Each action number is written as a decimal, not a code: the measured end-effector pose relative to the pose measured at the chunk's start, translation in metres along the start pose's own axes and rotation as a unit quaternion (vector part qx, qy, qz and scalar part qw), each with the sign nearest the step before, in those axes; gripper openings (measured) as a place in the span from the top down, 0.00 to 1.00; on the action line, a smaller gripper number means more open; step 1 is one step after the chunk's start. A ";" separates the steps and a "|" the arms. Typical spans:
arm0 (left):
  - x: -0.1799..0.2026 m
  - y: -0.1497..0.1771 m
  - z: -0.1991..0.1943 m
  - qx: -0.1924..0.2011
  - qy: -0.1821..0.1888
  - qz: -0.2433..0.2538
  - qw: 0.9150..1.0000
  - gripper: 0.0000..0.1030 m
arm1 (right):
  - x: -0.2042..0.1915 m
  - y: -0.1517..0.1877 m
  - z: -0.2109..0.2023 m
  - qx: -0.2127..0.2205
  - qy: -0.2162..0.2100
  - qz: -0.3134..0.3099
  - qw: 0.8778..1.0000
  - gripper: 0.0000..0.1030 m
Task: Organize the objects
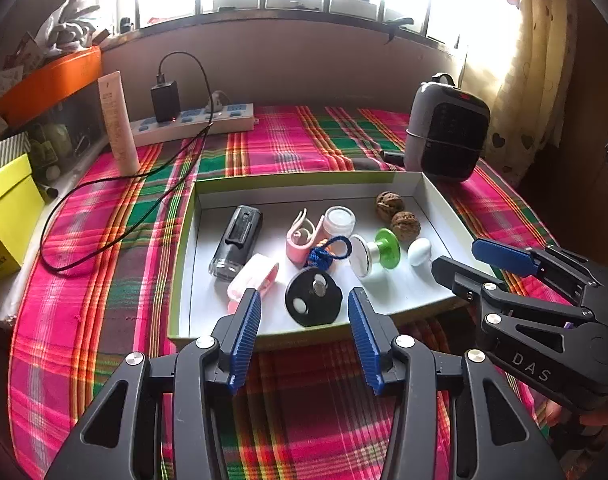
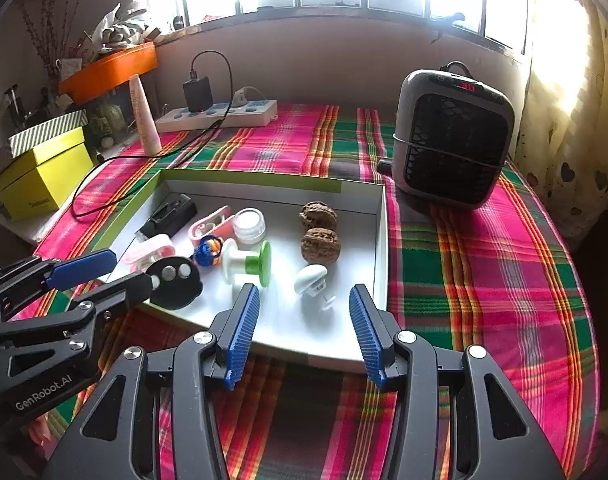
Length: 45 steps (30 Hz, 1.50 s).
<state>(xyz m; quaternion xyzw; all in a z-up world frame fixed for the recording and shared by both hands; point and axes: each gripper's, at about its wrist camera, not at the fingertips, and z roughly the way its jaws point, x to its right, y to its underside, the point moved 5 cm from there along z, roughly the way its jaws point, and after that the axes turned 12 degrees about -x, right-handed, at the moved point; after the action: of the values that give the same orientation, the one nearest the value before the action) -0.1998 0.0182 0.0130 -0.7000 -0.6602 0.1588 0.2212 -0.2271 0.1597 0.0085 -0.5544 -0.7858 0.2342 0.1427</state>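
A shallow white box lid (image 1: pixel 304 184) (image 2: pixel 378 216) lies on the plaid cloth and holds several small things: a black case (image 1: pixel 236 240), pink clips (image 1: pixel 299 236), a small jar (image 1: pixel 340 219), a blue knot (image 1: pixel 324 254), a green-and-white spool (image 1: pixel 374 252) (image 2: pixel 247 262), a black disc (image 1: pixel 312 298) (image 2: pixel 175 280), a white hook (image 1: pixel 419 251) (image 2: pixel 310 278) and two walnuts (image 1: pixel 396 212) (image 2: pixel 319 232). My left gripper (image 1: pixel 304 312) (image 2: pixel 103 268) is open and empty above the lid's near edge, by the disc. My right gripper (image 2: pixel 304 308) (image 1: pixel 468 258) is open and empty by the white hook.
A grey fan heater (image 2: pixel 452 136) (image 1: pixel 448 128) stands at the back right. A power strip (image 1: pixel 191 122) with a black charger and cable lies at the back left, beside an upright tube (image 1: pixel 117 120). A yellow box (image 1: pixel 7 216) and an orange bin (image 1: pixel 47 80) crowd the left edge.
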 end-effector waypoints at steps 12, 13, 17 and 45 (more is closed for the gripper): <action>0.005 0.019 -0.019 0.014 -0.005 -0.001 1.000 0.57 | -0.008 0.019 -0.021 0.015 -0.007 0.010 1.000 0.53; 0.004 0.021 -0.020 0.014 -0.005 -0.004 1.000 0.57 | -0.009 0.021 -0.021 0.015 -0.007 0.010 1.000 0.53; 0.003 0.030 -0.024 0.016 -0.011 -0.008 1.000 0.57 | -0.010 0.032 -0.025 0.014 -0.012 0.016 1.000 0.53; 0.001 0.085 -0.002 -0.037 -0.019 -0.025 0.999 0.57 | -0.013 0.090 -0.007 -0.040 0.002 0.026 0.999 0.53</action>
<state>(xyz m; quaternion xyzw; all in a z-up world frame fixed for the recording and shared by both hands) -0.1263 0.0169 -0.0295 -0.6877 -0.6873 0.1418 0.1860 -0.1462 0.1735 -0.0322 -0.5806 -0.7793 0.2052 0.1159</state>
